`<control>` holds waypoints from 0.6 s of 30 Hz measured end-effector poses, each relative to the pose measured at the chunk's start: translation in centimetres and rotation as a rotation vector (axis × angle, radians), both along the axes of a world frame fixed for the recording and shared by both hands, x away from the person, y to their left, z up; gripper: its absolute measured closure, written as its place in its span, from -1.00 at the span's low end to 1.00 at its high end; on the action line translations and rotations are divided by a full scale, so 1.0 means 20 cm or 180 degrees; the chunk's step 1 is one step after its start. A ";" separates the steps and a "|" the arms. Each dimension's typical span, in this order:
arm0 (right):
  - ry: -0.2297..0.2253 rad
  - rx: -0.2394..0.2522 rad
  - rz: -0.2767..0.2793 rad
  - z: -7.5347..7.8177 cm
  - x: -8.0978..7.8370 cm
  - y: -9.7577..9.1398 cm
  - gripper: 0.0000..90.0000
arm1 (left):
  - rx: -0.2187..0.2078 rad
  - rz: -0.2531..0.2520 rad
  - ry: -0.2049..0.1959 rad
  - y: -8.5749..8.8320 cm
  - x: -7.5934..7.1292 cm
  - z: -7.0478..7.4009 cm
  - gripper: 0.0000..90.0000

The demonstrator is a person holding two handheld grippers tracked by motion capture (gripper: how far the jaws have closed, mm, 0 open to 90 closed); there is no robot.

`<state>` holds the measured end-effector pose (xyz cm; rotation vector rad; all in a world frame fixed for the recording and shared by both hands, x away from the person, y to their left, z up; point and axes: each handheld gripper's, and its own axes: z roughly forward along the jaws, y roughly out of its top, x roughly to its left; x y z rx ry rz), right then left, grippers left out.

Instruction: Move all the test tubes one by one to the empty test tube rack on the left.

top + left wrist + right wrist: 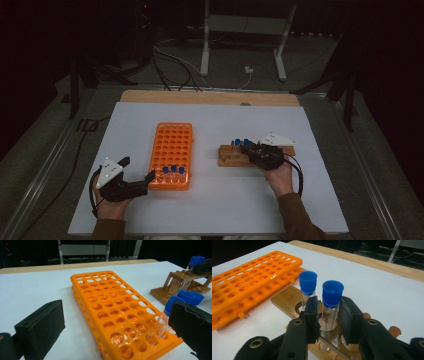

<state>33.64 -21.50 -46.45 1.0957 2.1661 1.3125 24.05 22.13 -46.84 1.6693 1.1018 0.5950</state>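
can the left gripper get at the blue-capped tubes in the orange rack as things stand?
Probably yes. The left gripper is open right beside the orange rack, and the blue-capped tubes stand in the rack's near row beside its jaw, with nothing between.

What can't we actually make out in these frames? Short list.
- Right gripper view: whether the right hand-held gripper presses the tube on both sides; its right pad hides that side.
- Right gripper view: the wooden rack is cut off by the bottom edge and the jaws.
- Left gripper view: the tubes in the orange rack; the right jaw hides most of them.
- High view: tubes in the wooden rack, too small and dark.
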 end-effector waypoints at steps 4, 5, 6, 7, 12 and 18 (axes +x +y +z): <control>-0.0044 -0.0018 -0.0008 0.00 0.00 0.01 0.63 | 0.0008 -0.0007 0.0001 0.00 0.00 0.00 -0.97; -0.0052 -0.0018 -0.0011 0.00 0.00 0.01 0.65 | 0.0009 -0.0007 0.0001 0.00 0.00 0.00 -0.97; -0.0058 -0.0014 -0.0009 0.00 0.00 0.01 0.67 | 0.0006 -0.0006 0.0002 0.00 0.00 0.00 -0.97; -0.0060 -0.0014 -0.0005 0.00 0.00 0.01 0.68 | 0.0004 -0.0007 0.0003 0.00 0.00 0.00 -0.97; -0.0084 -0.0036 0.0005 0.00 -0.01 0.02 0.70 | 0.0006 -0.0012 0.0007 0.00 0.00 0.00 -0.97; -0.0096 -0.0046 0.0008 0.00 -0.01 0.02 0.70 | 0.0000 -0.0013 0.0009 0.00 0.00 0.00 -0.97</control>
